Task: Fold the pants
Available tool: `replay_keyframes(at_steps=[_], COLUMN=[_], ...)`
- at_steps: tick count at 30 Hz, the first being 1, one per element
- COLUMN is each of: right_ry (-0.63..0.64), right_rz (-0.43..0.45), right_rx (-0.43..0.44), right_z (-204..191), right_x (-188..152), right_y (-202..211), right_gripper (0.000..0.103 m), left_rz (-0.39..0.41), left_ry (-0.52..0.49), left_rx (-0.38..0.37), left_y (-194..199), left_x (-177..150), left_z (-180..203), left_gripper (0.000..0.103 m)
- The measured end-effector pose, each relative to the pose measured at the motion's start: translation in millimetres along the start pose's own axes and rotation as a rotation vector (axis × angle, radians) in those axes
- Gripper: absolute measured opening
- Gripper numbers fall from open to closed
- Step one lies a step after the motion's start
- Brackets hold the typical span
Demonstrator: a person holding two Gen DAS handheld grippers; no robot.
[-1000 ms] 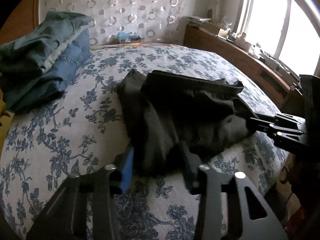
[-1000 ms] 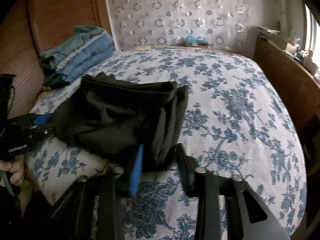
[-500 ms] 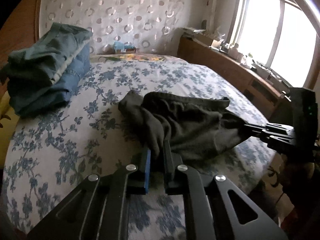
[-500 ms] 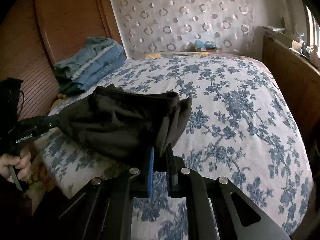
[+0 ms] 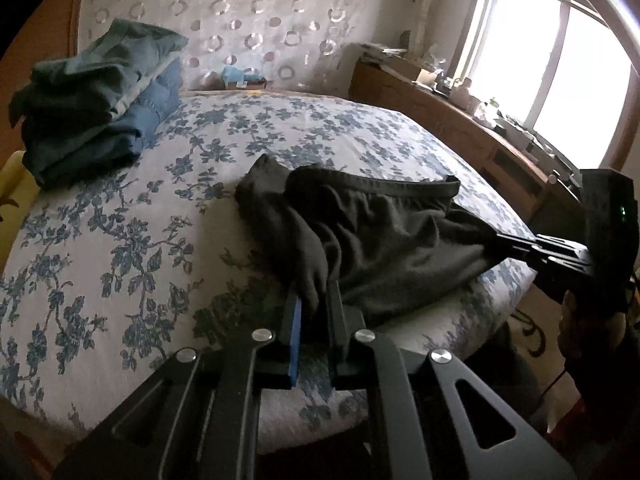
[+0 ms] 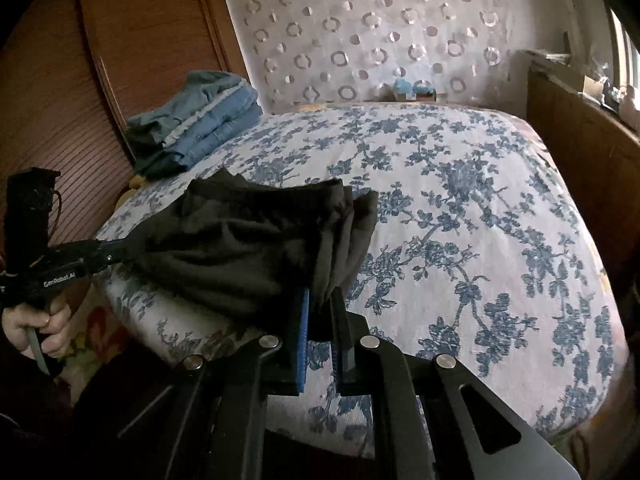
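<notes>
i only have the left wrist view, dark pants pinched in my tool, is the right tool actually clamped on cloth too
Observer: Yes. In the right wrist view the right tool is shut on a bunched edge of the dark pants.
Operator: what's holding my left tool, i can't see behind it
Observer: The right wrist view shows a hand around its handle, low at the left edge.
Operator: anything left of the folded jeans
Observer: The stack of folded jeans lies against a brown ribbed wooden panel, which your view mostly cuts off.
</notes>
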State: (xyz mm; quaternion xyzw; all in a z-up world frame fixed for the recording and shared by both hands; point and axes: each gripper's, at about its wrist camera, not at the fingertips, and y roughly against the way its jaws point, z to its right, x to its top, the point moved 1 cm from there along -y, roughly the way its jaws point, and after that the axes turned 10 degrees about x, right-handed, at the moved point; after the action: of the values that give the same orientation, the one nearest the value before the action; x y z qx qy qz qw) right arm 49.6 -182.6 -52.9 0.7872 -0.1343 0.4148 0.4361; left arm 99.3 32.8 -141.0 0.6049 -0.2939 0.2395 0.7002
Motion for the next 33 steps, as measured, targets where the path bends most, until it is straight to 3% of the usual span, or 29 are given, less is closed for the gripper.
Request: replay_keyframes(at_steps=[8, 17, 19, 21, 23, 28, 33], right_ry=[0.009, 0.033, 0.039, 0.050, 0.058, 0.083, 0.081], right_rz=[-0.005, 0.031, 0.047, 0.059, 0.053, 0.034, -0.001], right_rx=[-0.009, -0.029, -0.035, -0.031, -0.041, -0.041, -0.064], right_z=[-5, -13, -13, -14, -12, -7, 6], right_x=[-6, -4, -2, 2, 6, 17, 30], right_y=[5, 18, 22, 24, 21, 1, -22], right_gripper=[0.009, 0.010, 0.011, 0.012, 0.016, 0.025, 0.027], left_rz=[-0.019, 0.026, 0.039, 0.042, 0.044, 0.005, -0.030], left_ry=[-0.002, -0.027, -0.049, -0.056, -0.067, -0.103, -0.086], left_rx=[-0.009, 0.029, 0.032, 0.027, 0.020, 0.033, 0.046], left_y=[7, 26, 28, 25, 20, -11, -35], left_x=[-4, 7, 11, 16, 20, 31, 40], left_z=[7, 14, 17, 19, 21, 26, 19], left_gripper=[0.011, 0.014, 0.019, 0.037, 0.045, 0.046, 0.046])
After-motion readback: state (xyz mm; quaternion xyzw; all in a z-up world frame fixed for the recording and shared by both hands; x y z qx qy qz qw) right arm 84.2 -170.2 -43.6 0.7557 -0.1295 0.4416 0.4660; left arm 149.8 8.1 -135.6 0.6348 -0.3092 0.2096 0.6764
